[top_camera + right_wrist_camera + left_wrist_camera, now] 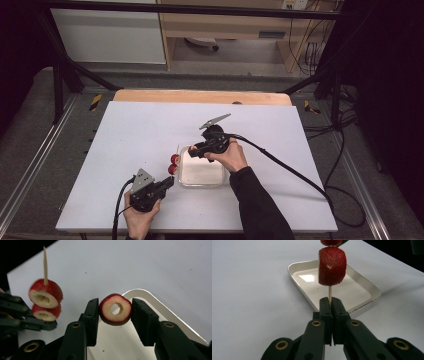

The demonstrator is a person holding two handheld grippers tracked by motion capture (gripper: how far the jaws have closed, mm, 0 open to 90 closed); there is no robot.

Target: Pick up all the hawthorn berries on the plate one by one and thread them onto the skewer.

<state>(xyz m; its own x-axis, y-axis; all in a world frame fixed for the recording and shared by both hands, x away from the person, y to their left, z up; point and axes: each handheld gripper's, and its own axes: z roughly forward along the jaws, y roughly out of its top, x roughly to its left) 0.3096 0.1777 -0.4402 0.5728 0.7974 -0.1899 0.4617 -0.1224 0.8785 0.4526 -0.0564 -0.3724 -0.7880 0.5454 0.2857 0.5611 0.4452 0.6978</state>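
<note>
My left gripper [330, 303] is shut on the lower end of a thin wooden skewer [330, 292], which stands upright with two red cored fruit slices [332, 266] threaded on it. From above, that gripper [169, 182] sits near the table's front, and the skewered slices [174, 163] hang just left of the white tray [200, 183]. My right gripper [115, 306] is shut on a third red ring-shaped slice [106, 312], held above the tray's corner [160, 303] with its hole facing the camera. To its left are the loaded skewer [45, 262] and its slices [45, 297]. The right gripper [194, 151] hovers over the tray's far left edge.
The white table [130, 135] has open room on all sides of the tray. Its wooden far edge [200, 96] borders a dark metal frame. Cables [290, 170] trail off to the right from the right gripper.
</note>
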